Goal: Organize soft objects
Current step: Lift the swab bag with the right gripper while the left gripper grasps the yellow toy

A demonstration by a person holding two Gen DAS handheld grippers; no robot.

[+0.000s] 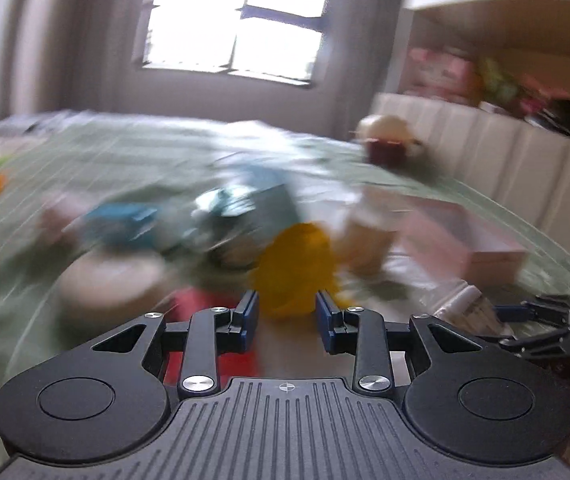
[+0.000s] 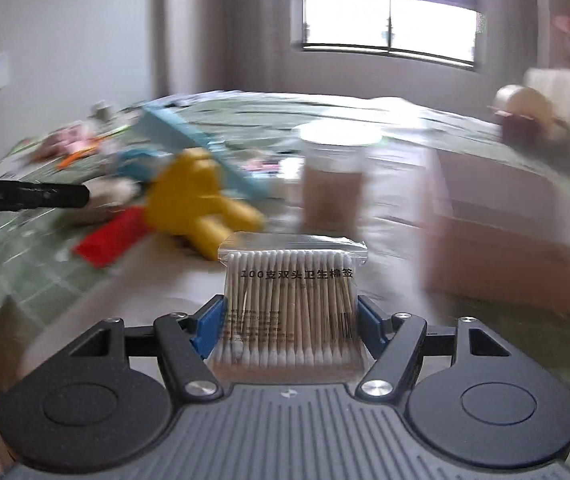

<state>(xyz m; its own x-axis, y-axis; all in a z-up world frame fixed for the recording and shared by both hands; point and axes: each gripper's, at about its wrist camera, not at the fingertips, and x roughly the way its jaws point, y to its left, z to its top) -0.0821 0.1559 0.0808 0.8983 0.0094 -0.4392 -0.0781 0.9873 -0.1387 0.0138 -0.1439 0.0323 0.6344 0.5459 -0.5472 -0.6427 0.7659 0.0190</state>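
Note:
My right gripper [image 2: 290,314] is shut on a clear bag of cotton swabs [image 2: 291,300], held above the bed; the bag also shows at the right edge of the left wrist view [image 1: 467,306]. My left gripper [image 1: 287,316] is open and empty, its jaws apart just in front of a yellow soft toy [image 1: 295,268]. The yellow toy [image 2: 197,200] lies on the bed beside a red flat piece [image 2: 111,236]. Both views are blurred by motion.
A pink open box [image 2: 505,240] stands at the right on the green bedspread [image 2: 37,264]. A clear jar [image 2: 333,176] of brown pads stands mid-bed. A blue box [image 2: 201,148], a beige round object [image 1: 105,276] and a plush figure [image 1: 389,140] lie around.

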